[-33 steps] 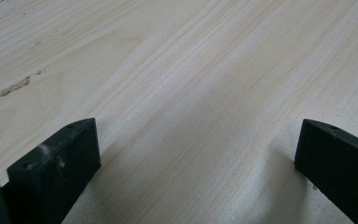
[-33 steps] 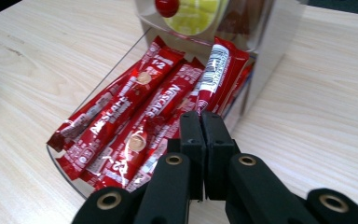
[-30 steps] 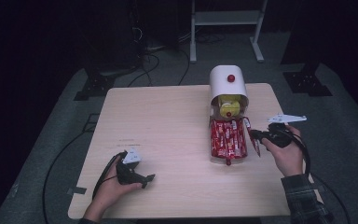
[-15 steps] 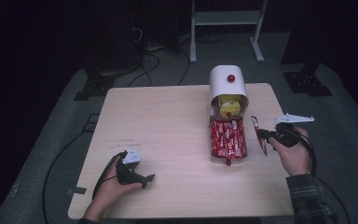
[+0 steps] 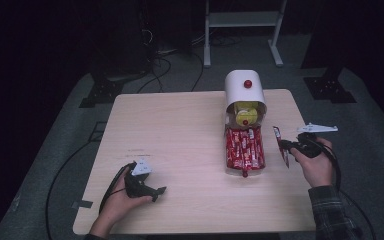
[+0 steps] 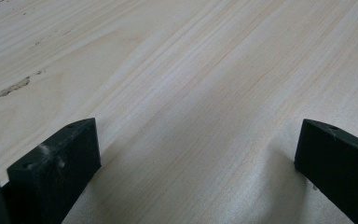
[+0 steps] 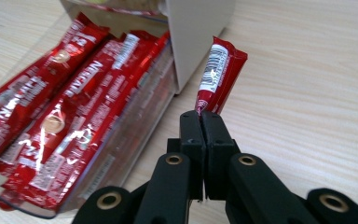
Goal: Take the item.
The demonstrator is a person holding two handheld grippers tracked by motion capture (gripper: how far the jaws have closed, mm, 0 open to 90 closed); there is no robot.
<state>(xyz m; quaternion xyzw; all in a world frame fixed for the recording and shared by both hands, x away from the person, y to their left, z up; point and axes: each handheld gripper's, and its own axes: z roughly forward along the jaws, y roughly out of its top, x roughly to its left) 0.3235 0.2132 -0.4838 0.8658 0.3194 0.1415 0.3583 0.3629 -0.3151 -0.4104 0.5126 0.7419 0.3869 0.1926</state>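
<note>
One red sachet (image 7: pixel 216 74) pinched by right gripper (image 7: pixel 200 116).

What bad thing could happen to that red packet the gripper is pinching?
The right gripper pinches the red packet only by its very end, so it might slip out and drop onto the table. The packet also hangs close beside the white dispenser and its clear tray of packets, so it could bump them when moved.

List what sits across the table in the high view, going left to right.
Left tongs → clear tray of red sachets in front of the white dispenser → single red sachet → right tongs pinching it.
</note>
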